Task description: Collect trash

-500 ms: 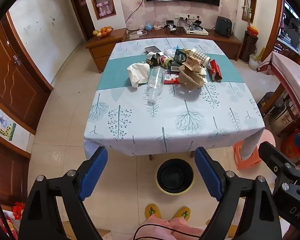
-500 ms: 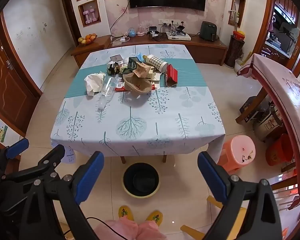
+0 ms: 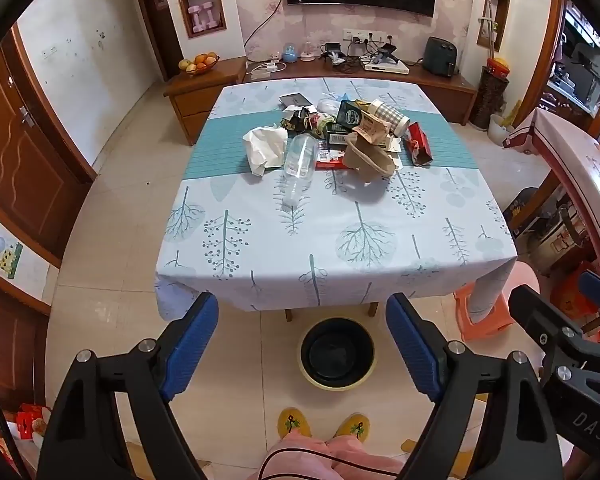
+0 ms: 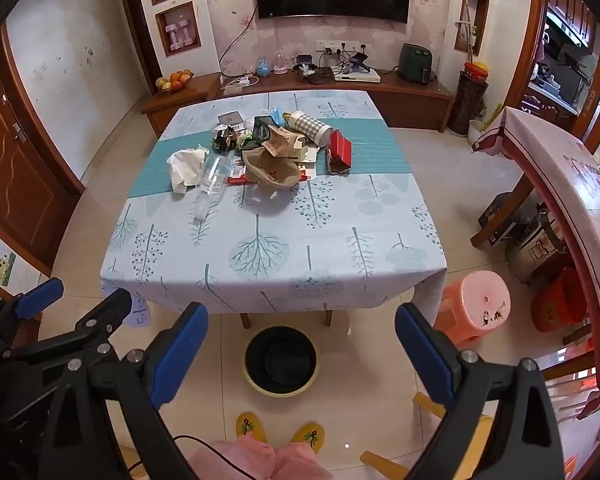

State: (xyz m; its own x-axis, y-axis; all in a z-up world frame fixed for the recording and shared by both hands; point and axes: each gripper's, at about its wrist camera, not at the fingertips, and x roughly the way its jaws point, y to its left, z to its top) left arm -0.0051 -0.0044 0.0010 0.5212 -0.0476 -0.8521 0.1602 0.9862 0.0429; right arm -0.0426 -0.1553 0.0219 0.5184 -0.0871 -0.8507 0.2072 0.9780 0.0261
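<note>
Both tongs idle, held back from the table and above the floor. Left gripper [image 3: 302,338]: jaws spread wide, nothing between them. Right gripper [image 4: 302,344]: same, wide and empty. Neither touches anything.

Trash pile [image 3: 340,136] sits well ahead of both tongs, on the far half of the table [image 3: 340,240], over the teal runner band. Identifiable pieces: crumpled white tissue [image 3: 264,148] at the left edge of the pile, clear plastic bottle [image 3: 300,160] lying on its side just right of it, brown pulp cup carrier [image 3: 366,158] nearest the tongs, checked paper cup [image 3: 390,118] behind it, red carton [image 3: 418,144] at the right edge. Remaining wrappers too jumbled to name.

Trash bin [image 3: 337,354], black liner, yellow rim, stands on the floor just ahead of and below the tongs, partly under the near table edge.

Risks, as judged:
1. Bottle is round and on its side; a glancing pinch could roll it off the table.
2. Tissue is soft; jaws may take only a corner and drop it short of the bin.
3. Pieces overlap, so lifting 1 may drag others.
4. The table overhang partly covers the bin; a release from too far forward lands on the cloth or floor.

Surroundings: orange plastic stool [image 4: 478,302] to the right of the tongs, 2 yellow slippers [image 3: 324,426] directly below. Nothing blocks the reach across the near half of the cloth.
</note>
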